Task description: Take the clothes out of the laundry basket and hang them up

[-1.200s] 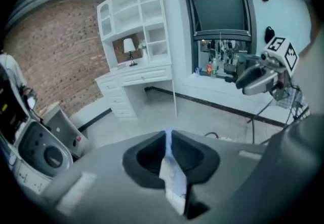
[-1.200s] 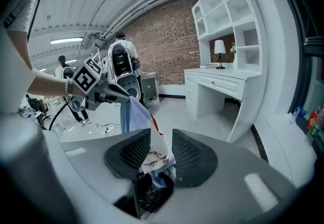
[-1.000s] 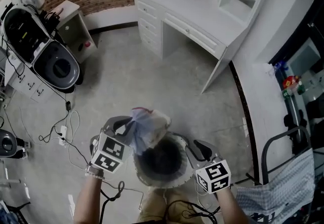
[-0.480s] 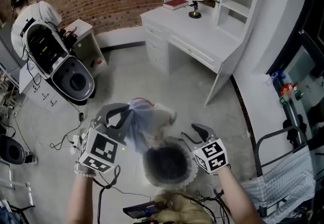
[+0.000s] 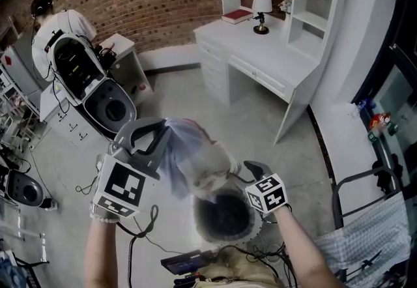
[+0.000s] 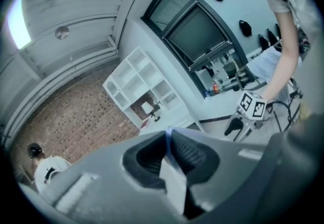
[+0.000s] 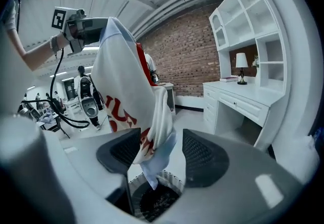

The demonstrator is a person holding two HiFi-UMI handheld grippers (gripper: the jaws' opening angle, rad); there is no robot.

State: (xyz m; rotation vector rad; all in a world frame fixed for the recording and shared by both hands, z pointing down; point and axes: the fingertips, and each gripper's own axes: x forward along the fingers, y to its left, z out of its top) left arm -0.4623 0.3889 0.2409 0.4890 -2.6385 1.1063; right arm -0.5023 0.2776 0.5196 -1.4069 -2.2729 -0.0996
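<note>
A white and pale blue garment (image 5: 190, 161) with red print hangs from my left gripper (image 5: 164, 126), whose jaws are shut on a thin fold of its fabric (image 6: 168, 139). It dangles above the round dark laundry basket (image 5: 225, 216), which stands on the floor. My right gripper (image 5: 251, 167) is beside the basket's right rim. Its jaws have just been opening and now stand wide. In the right gripper view the garment (image 7: 132, 101) hangs loosely between the jaws of the right gripper (image 7: 161, 154) without being pressed, its tip over the basket (image 7: 158, 201). The left gripper (image 7: 83, 28) shows high up there.
A white desk (image 5: 260, 52) with a hutch, a lamp (image 5: 261, 8) and a red book stands against the brick wall. A person (image 5: 55, 23) works at a machine at the back left. Cables (image 5: 78, 186) lie on the floor. A rack with checked cloth (image 5: 368, 241) is at the lower right.
My left gripper has risen and lifted the garment up out of the basket. The right gripper has come up a little beside it.
</note>
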